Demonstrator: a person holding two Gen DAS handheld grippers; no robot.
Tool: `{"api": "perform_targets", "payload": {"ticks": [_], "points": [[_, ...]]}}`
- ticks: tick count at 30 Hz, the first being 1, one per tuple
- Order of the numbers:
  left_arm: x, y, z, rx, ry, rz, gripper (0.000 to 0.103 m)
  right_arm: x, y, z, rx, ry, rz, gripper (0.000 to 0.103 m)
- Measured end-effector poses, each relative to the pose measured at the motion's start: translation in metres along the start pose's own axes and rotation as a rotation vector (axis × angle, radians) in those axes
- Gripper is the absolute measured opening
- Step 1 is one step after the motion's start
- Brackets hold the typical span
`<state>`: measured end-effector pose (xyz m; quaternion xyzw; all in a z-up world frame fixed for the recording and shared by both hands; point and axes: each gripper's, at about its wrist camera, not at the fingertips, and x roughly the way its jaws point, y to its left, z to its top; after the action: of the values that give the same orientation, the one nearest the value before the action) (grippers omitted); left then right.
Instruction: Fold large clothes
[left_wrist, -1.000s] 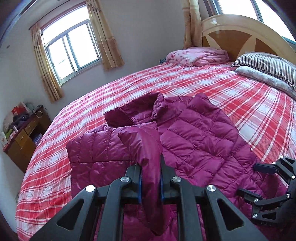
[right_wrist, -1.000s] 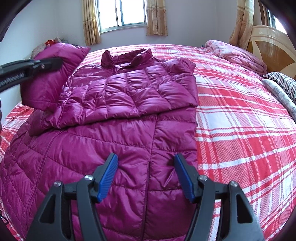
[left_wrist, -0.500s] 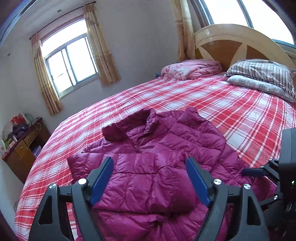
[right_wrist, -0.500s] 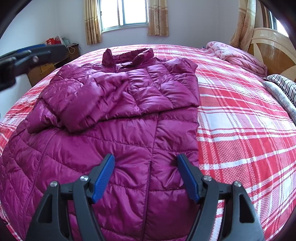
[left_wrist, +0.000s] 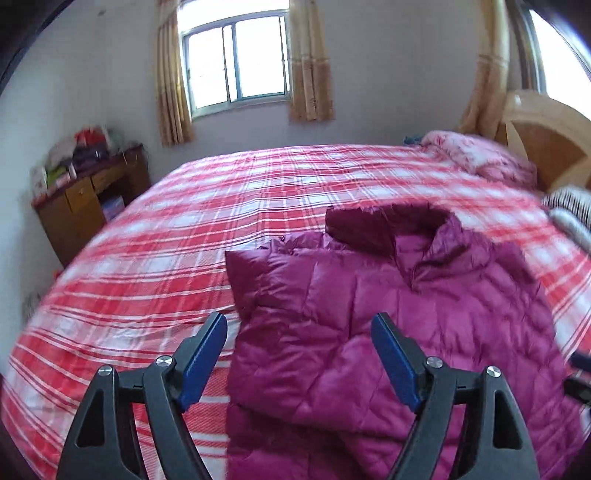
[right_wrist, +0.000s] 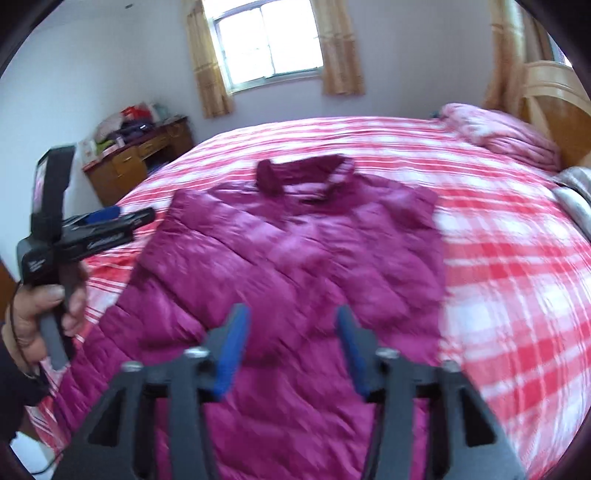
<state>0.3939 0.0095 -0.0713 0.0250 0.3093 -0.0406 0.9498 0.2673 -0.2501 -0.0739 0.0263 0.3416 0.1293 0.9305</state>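
Jacket (left_wrist: 388, 325), magenta quilted puffer, lies spread on the bed (left_wrist: 184, 236) with its red-and-white plaid cover, collar (left_wrist: 384, 229) toward the far window (left_wrist: 236, 62). Left gripper (left_wrist: 299, 354) fingers spread wide, nothing between them, blue pads (left_wrist: 203, 358) facing inward; it hangs above the jacket's left edge, one finger over plaid cover, the other over the purple fabric. No contact with the jacket visible. Right gripper (right_wrist: 291, 343) fingers also apart and holding nothing, blurred, over the lower middle of the jacket; cannot tell if the tips touch the cloth. Right wrist view shows the left gripper (right_wrist: 110, 225) from the side, held in the person's hand (right_wrist: 37, 321) beside the jacket's left edge. Both sleeves (right_wrist: 236, 243) are folded in across the front, so the jacket reads as a rough rectangle, dark collar (right_wrist: 303, 173) standing up at top, hem end nearest the cameras. Fabric shiny, puffy, some wrinkles near the folded sleeve. Pink quilt (left_wrist: 480, 155) and striped pillow (left_wrist: 572, 210) at the headboard (left_wrist: 546, 140) on the right, wooden desk (left_wrist: 88, 199) with clutter by the left wall.
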Motion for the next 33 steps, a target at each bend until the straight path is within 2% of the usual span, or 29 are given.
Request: {"api": "perform_targets", "payload": {"ticks": [2, 5, 11, 14, 22, 25, 29, 33], "points": [[0.013, 0.001, 0.011, -0.050, 0.013, -0.040, 0.081, 0.019, 0.009, 0.013, -0.012, 0.012, 0.002, 0.036], [0.035, -0.004, 0.018, -0.066, 0.030, -0.058, 0.081, 0.047, 0.013, 0.025, -0.001, 0.047, 0.017, 0.035], [0.096, 0.002, -0.005, -0.054, 0.174, 0.044, 0.081, 0.080, 0.003, 0.016, 0.014, 0.125, -0.005, 0.032], [0.114, 0.009, -0.021, -0.069, 0.209, 0.031, 0.081, 0.092, -0.003, 0.004, 0.019, 0.155, -0.009, 0.030], [0.133, 0.008, -0.026, -0.066, 0.255, 0.028, 0.087, 0.096, 0.011, -0.013, -0.053, 0.124, -0.089, 0.030], [0.131, 0.005, -0.026, -0.052, 0.254, 0.045, 0.087, 0.099, 0.012, -0.013, -0.068, 0.110, -0.110, 0.030], [0.108, 0.005, -0.024, -0.056, 0.191, 0.099, 0.087, 0.100, 0.010, -0.013, -0.060, 0.102, -0.109, 0.030], [0.072, -0.005, -0.024, -0.041, 0.121, 0.046, 0.087, 0.100, 0.013, -0.014, -0.070, 0.095, -0.121, 0.030]]}}
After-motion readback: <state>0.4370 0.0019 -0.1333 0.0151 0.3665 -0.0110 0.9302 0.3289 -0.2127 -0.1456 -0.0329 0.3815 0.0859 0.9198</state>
